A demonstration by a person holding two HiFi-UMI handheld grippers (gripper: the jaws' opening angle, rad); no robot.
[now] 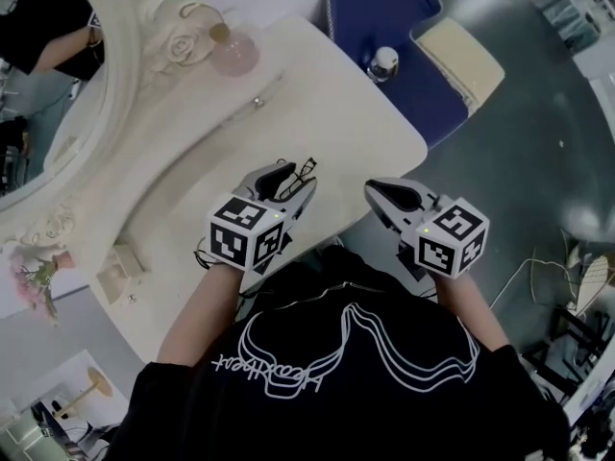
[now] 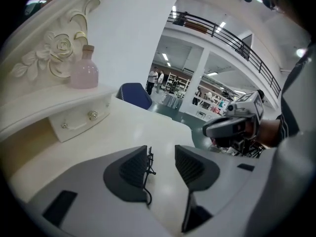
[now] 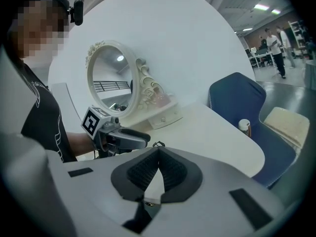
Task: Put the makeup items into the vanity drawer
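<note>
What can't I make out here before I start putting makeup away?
- Drawer interior: every view, hidden by its shut front.
- Capped bottle by the blue chair: too small in head and right gripper views to identify.
- Vanity top near edge: head view, part hidden by the person's torso.
- Mirror: head view, cut off at the left edge.

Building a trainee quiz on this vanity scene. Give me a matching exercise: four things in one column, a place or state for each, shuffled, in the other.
1 pink bottle
2 white-capped bottle
3 left hand-held gripper
4 right hand-held gripper

A jaws together
B on the blue chair
C on the vanity shelf
D jaws apart

Pairs: 1-C; 2-B; 3-D; 4-A
</note>
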